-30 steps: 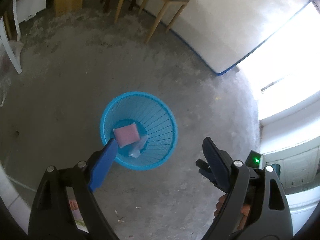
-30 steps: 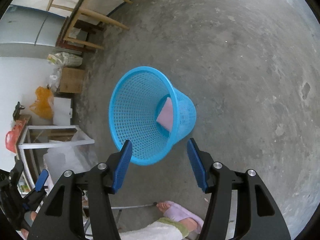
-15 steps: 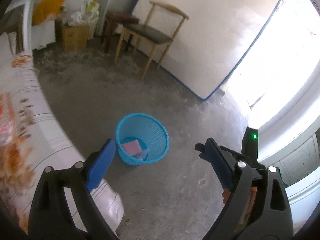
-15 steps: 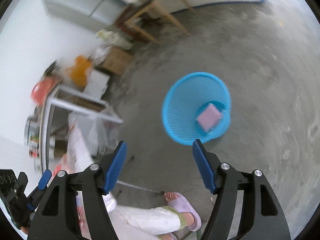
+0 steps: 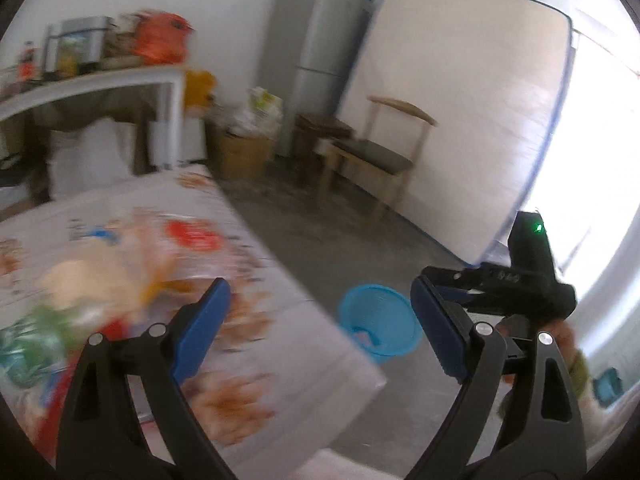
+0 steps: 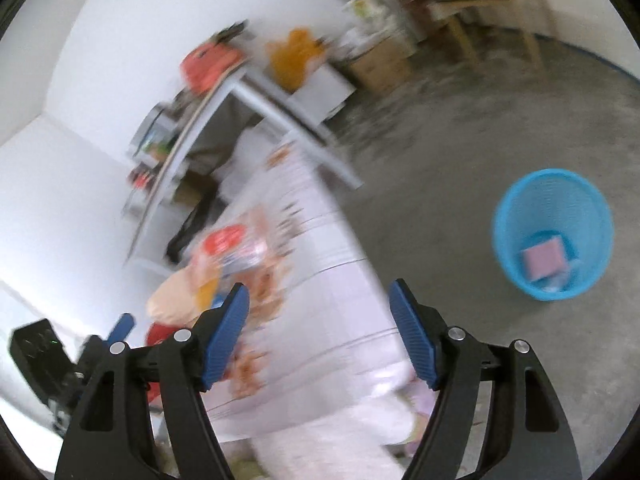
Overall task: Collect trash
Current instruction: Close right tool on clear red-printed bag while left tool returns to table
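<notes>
A blue mesh trash basket stands on the concrete floor, with a pink flat piece and pale scraps inside; the left wrist view shows the basket far below. Blurred wrappers and bags lie on a patterned tablecloth; the wrappers also show in the right wrist view. My left gripper is open and empty above the table edge. My right gripper is over the cloth, its jaws opening with nothing between them.
A wooden chair, a grey fridge and a leaning mattress stand at the back. A cardboard box and a cluttered white shelf table are near the wall. The person's foot is beside the table.
Both grippers rose and swung away from the basket toward the table with the wrappers. The right gripper's jaws widened. The basket now looks small and far.
</notes>
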